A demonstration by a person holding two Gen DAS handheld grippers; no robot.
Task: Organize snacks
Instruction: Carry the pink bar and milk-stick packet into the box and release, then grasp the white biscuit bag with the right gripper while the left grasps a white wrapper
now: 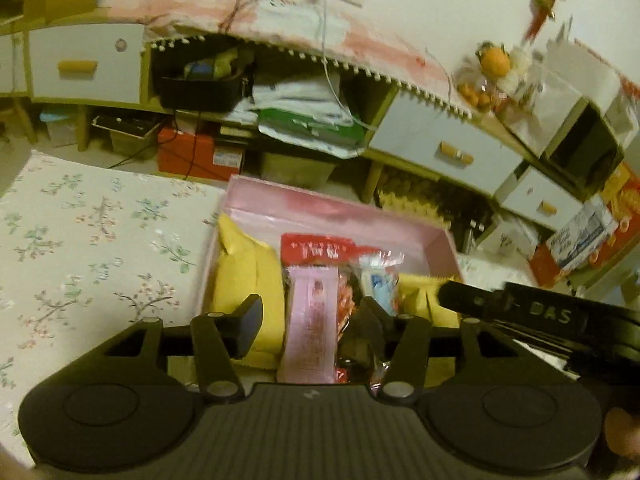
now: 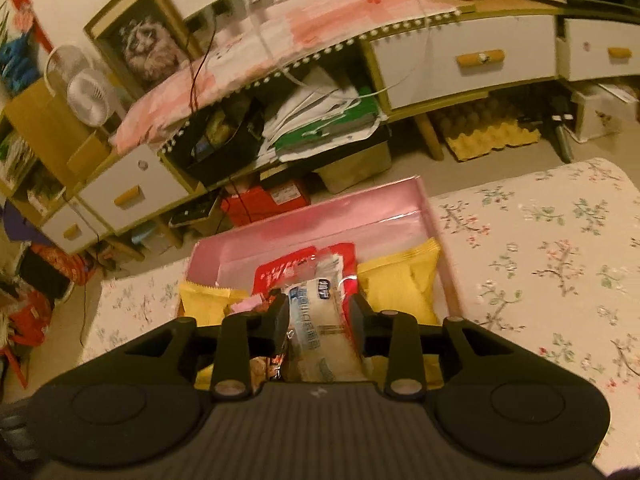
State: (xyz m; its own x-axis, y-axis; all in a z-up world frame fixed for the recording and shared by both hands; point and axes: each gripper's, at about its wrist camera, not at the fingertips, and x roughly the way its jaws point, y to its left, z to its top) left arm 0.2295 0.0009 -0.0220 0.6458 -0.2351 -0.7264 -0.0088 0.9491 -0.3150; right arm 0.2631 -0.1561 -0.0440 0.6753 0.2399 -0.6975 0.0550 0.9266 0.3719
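A pink box (image 1: 332, 204) sits on the floral-covered table and holds snacks: yellow packets (image 1: 244, 276), a red packet (image 1: 316, 246) and a pink wrapped bar (image 1: 310, 320). My left gripper (image 1: 312, 312) is open above the box, its jaws wide on either side of the pink bar. In the right wrist view the same pink box (image 2: 320, 220) shows yellow packets (image 2: 400, 284). My right gripper (image 2: 318, 316) stands with its jaws around a clear bread packet with blue print (image 2: 320, 320) over the box. The right gripper's body (image 1: 520, 312) shows at the right of the left view.
The floral tablecloth (image 1: 88, 248) spreads left of the box and, in the right view (image 2: 552, 264), right of it. Behind stands a low cabinet (image 1: 440, 144) with white drawers, cluttered shelves, cables and a red box (image 1: 192, 152) on the floor.
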